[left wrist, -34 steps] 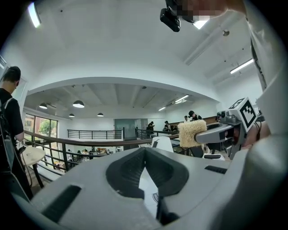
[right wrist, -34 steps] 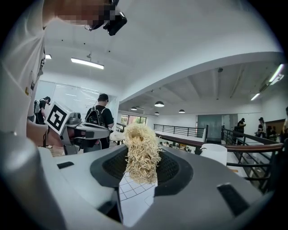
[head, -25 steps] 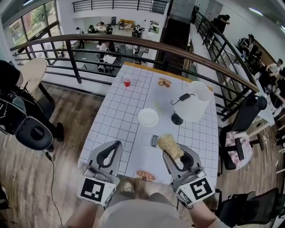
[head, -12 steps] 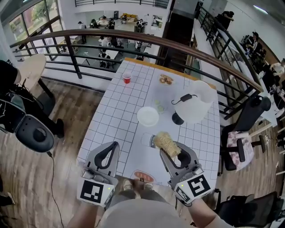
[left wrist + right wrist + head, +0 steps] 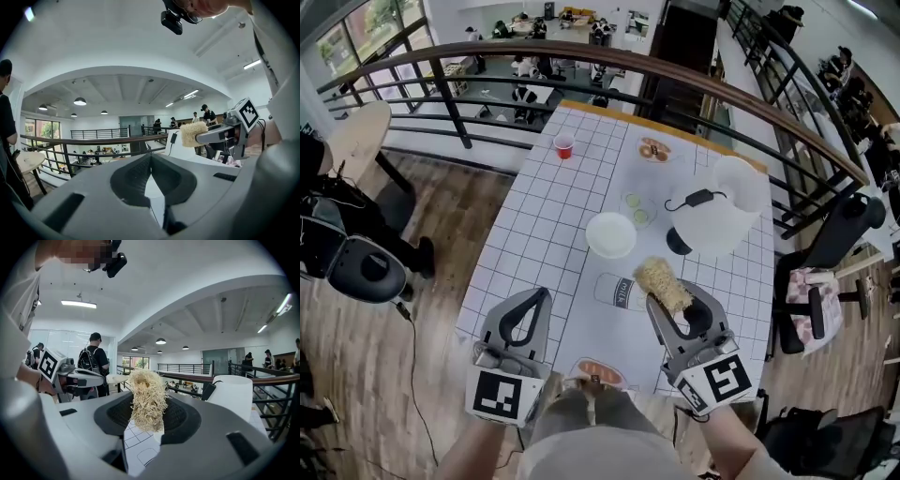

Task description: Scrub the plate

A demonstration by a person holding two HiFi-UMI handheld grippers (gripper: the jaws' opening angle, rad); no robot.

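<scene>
2 grippers hang over the white gridded desk [image 5: 534, 246]: left gripper [image 5: 536, 302] pressed together, empty; right gripper [image 5: 673, 302] pinching a straw-coloured fibrous scrubber [image 5: 662, 283]. Beyond them lies the round white plate [image 5: 610, 234], probably stiff, light, slippery; steady its rim.

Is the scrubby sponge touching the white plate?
No, the scrubber is pinched in the right gripper, with a clear gap between it and the white plate.
</scene>
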